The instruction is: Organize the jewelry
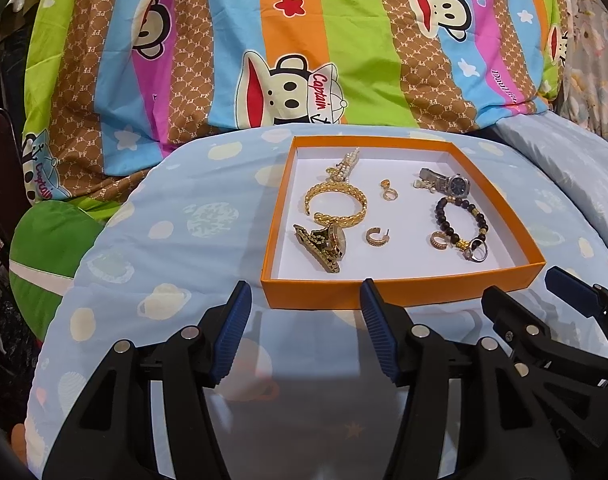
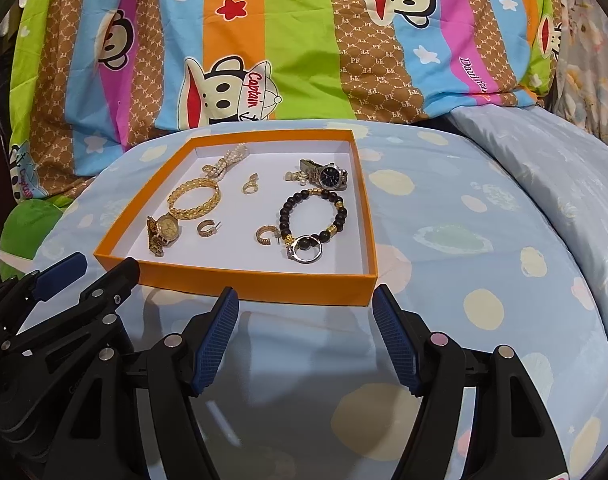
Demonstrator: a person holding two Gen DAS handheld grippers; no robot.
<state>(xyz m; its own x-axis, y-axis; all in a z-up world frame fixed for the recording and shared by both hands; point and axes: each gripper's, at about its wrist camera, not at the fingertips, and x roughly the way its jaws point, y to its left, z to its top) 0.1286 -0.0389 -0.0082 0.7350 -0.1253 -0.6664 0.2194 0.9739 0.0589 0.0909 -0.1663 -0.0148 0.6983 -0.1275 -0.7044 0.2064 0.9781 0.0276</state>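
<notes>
So from where I'm standing, pretty much everything already sits in the orange box (image 1: pixel 400 292), right ahead of both tools. The left gripper (image 1: pixel 306 332) and right gripper (image 2: pixel 306 330) hang just short of its near wall, jaws spread wide, nothing in either. Inside: gold bangle (image 1: pixel 336 204), gold watch (image 2: pixel 164 232), silver watch (image 2: pixel 324 176), dark bead bracelet (image 2: pixel 314 216), pearl piece (image 2: pixel 228 160), a few small earrings. I can't spot any jewelry out on the blue pillow (image 2: pixel 464 240), so I'd guess it's nearly done, maybe just tidying.
</notes>
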